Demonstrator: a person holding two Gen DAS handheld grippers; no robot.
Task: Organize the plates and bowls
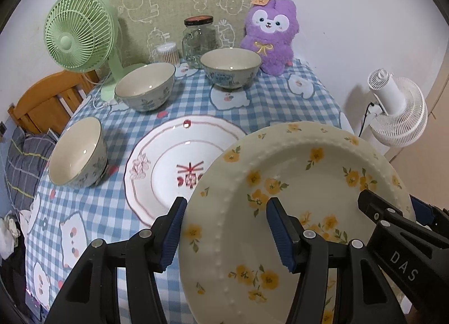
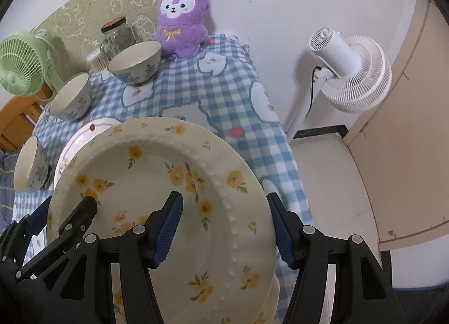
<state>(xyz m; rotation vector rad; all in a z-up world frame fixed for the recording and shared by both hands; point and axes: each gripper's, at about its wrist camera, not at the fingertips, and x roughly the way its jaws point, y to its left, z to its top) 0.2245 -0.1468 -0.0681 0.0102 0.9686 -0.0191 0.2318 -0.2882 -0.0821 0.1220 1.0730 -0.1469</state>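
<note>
A cream plate with yellow flowers fills the near view, lifted and tilted above the table's near edge. The left gripper clamps its left rim between its pads; the right gripper clamps the opposite rim. Under it, on the checked tablecloth, lies a white plate with red patterns. Three bowls stand along the left and far edges.
</note>
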